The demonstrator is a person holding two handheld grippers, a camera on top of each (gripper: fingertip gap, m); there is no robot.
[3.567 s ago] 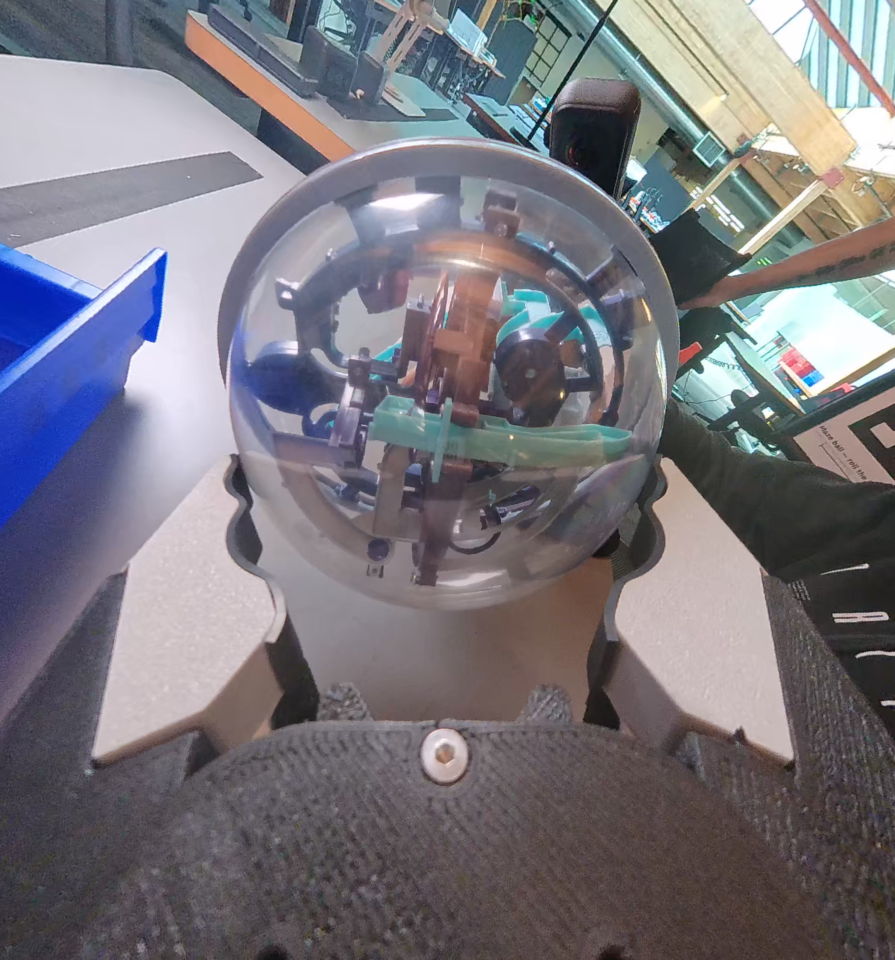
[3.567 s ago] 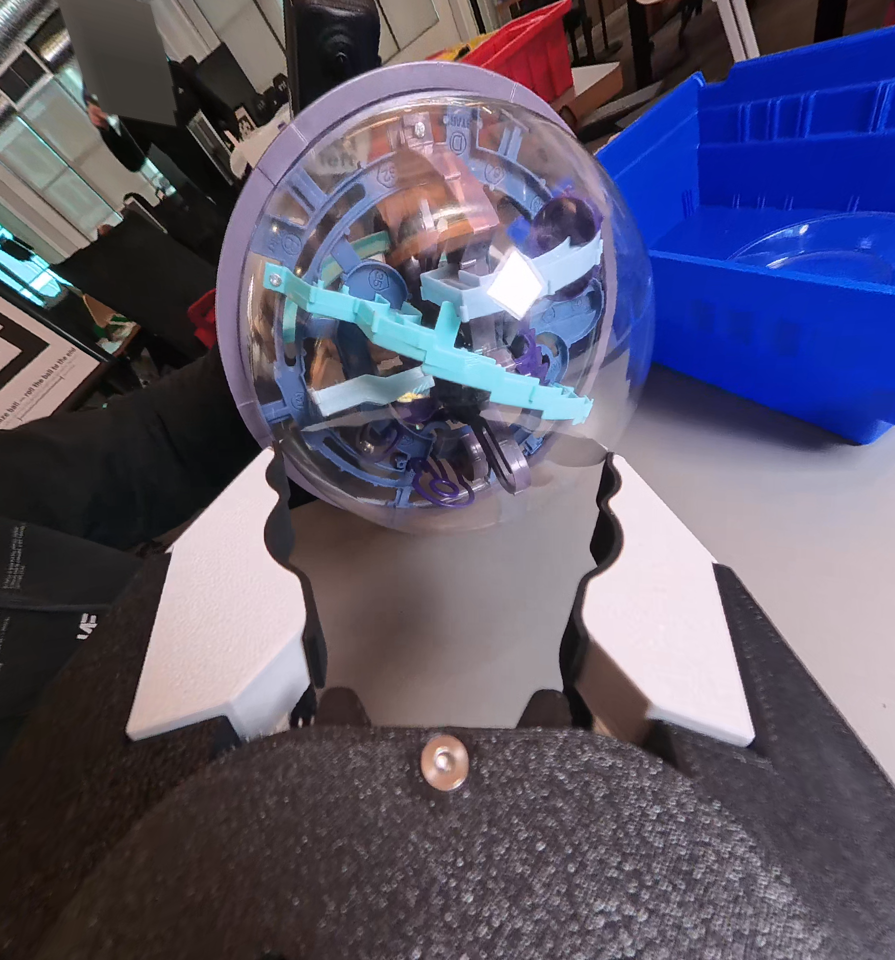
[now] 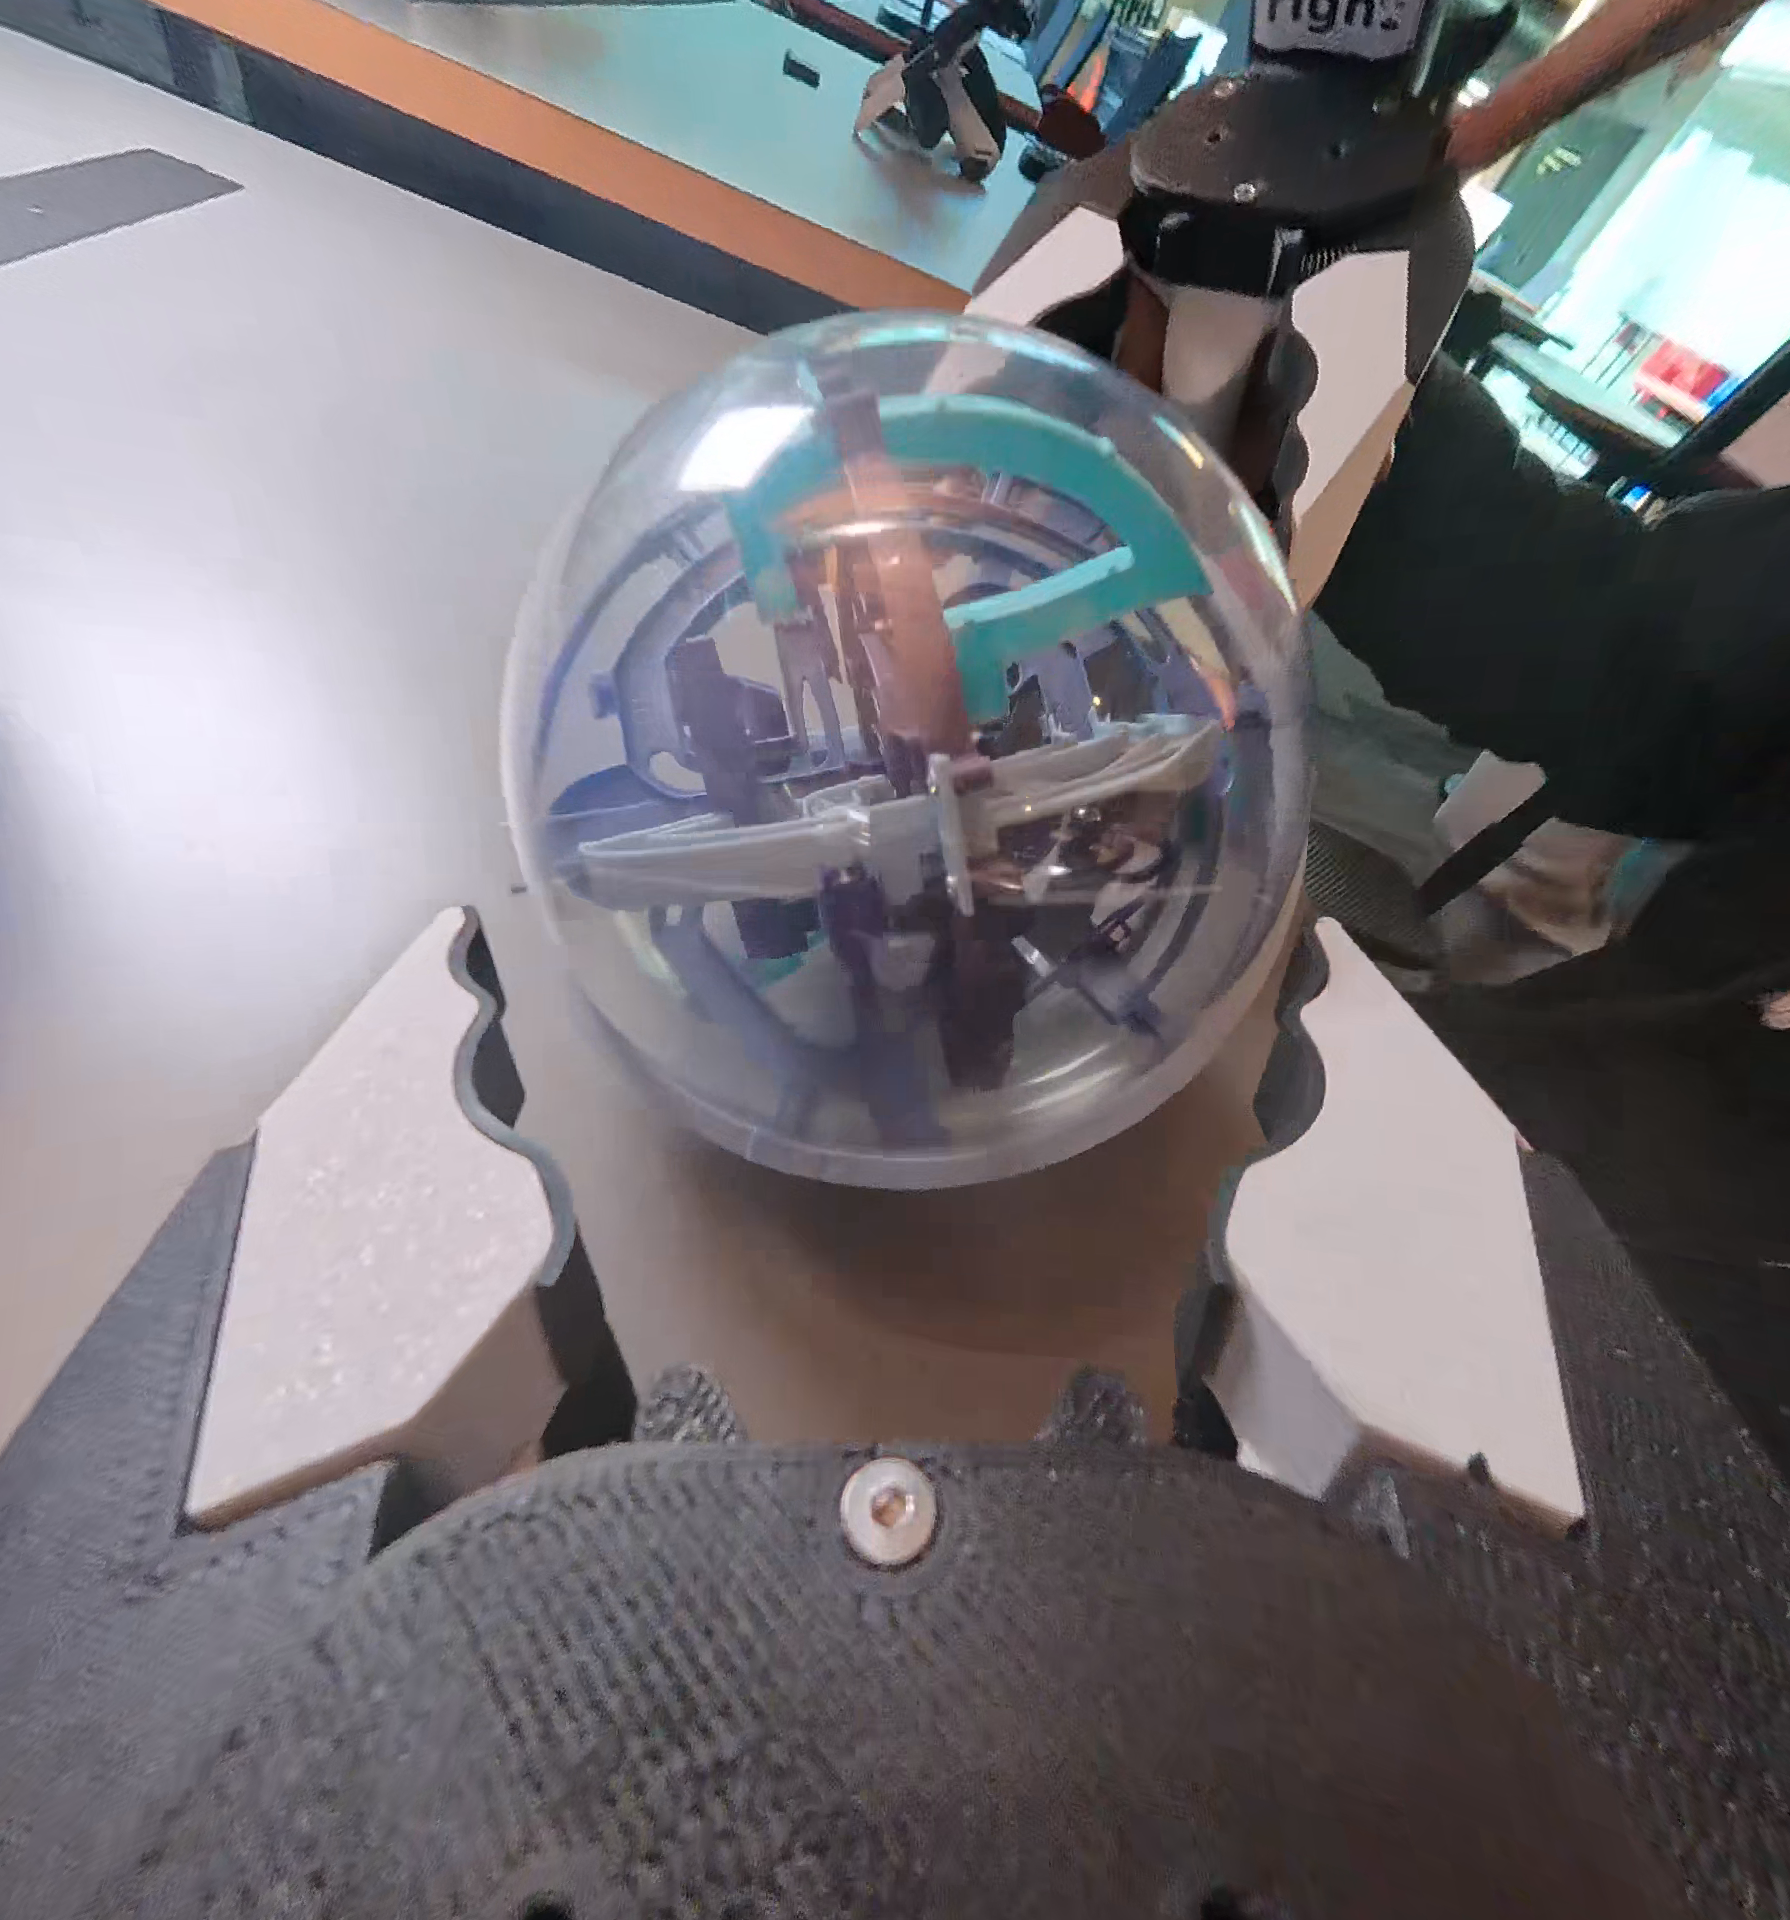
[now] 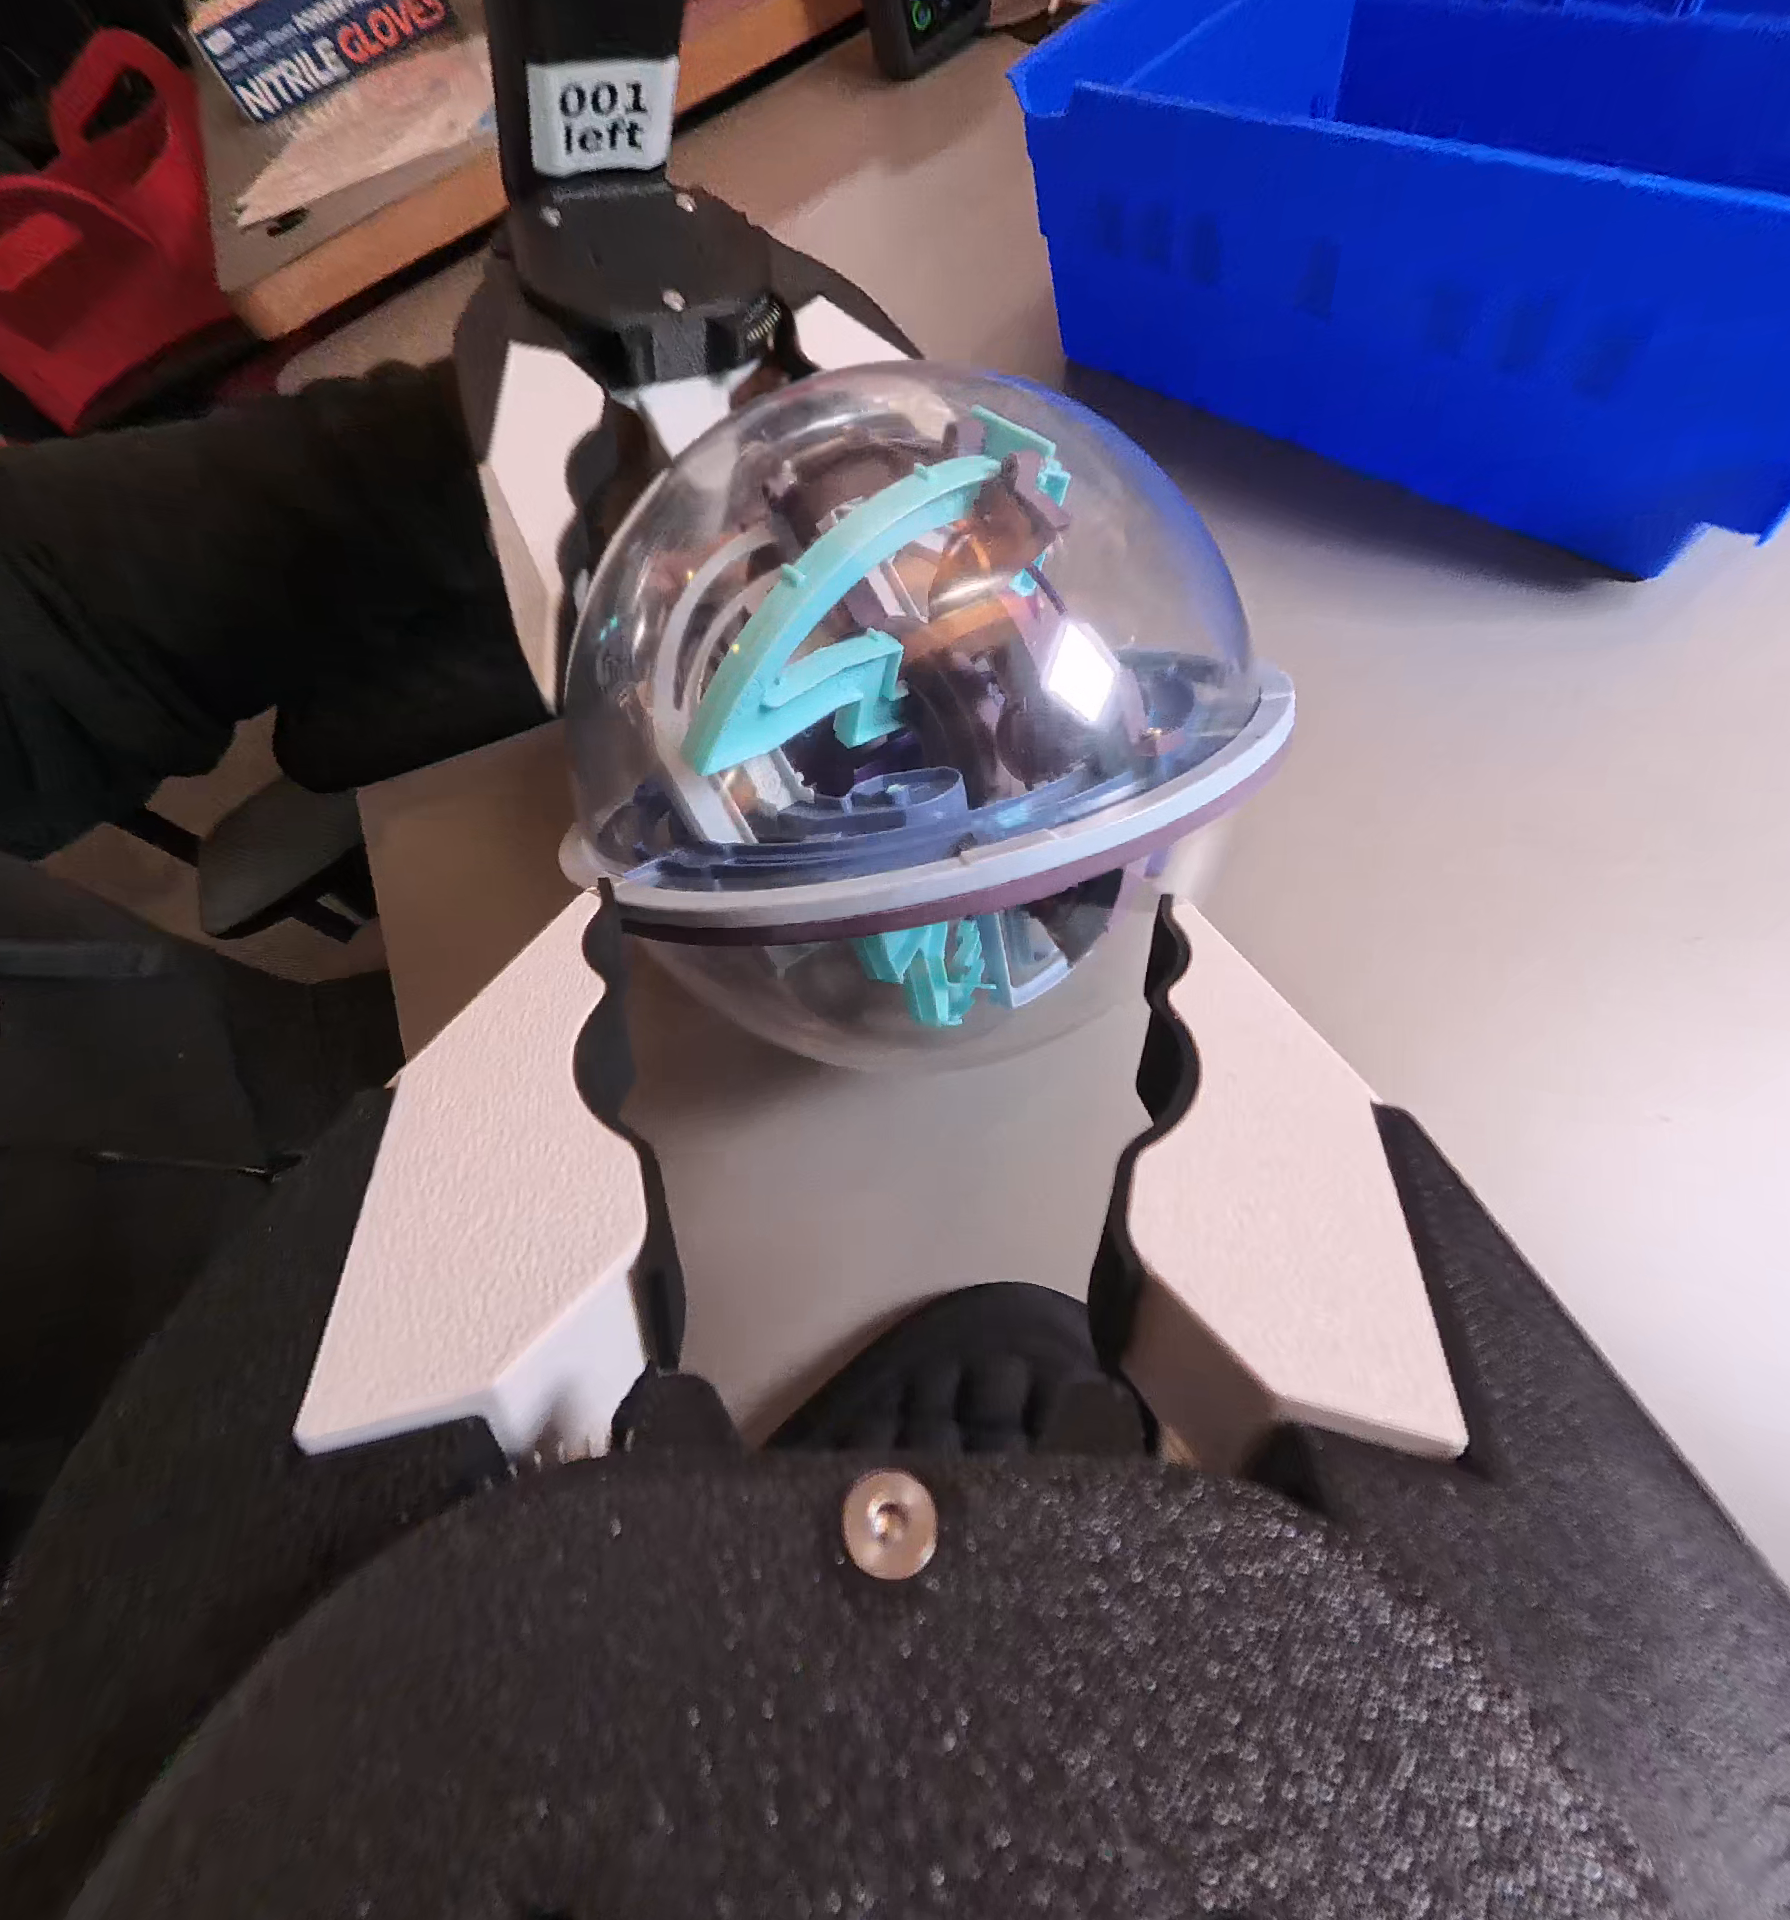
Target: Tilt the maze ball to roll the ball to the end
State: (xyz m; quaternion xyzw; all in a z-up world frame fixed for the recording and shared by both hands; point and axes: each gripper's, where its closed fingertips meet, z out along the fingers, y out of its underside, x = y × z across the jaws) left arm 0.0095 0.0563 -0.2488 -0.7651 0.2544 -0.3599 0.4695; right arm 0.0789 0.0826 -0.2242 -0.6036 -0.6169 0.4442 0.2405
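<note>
The maze ball [image 3: 901, 748], a clear sphere with teal, purple and grey tracks inside, fills the middle of the left wrist view and sits on the grey desk [image 3: 247, 623]. The left gripper [image 3: 891, 935] reaches toward it from the bottom of the frame with its jaws spread wide; the left finger [image 3: 392, 1091] stands clear of the sphere with desk showing between them, while the right one lies close against the sphere's lower right edge, and contact there cannot be judged. In the right wrist view the maze ball [image 4: 912, 707] sits mid-frame, its grey and purple equator ring tilted, higher at the right. The right gripper [image 4: 886, 914] comes up from below with its jaws apart, the fingertips [image 4: 600, 914] meeting the ring and lower half, though whether they press on it cannot be told. A blue bin [image 4: 1442, 260] stands at upper right on the desk [image 4: 1442, 831].
</note>
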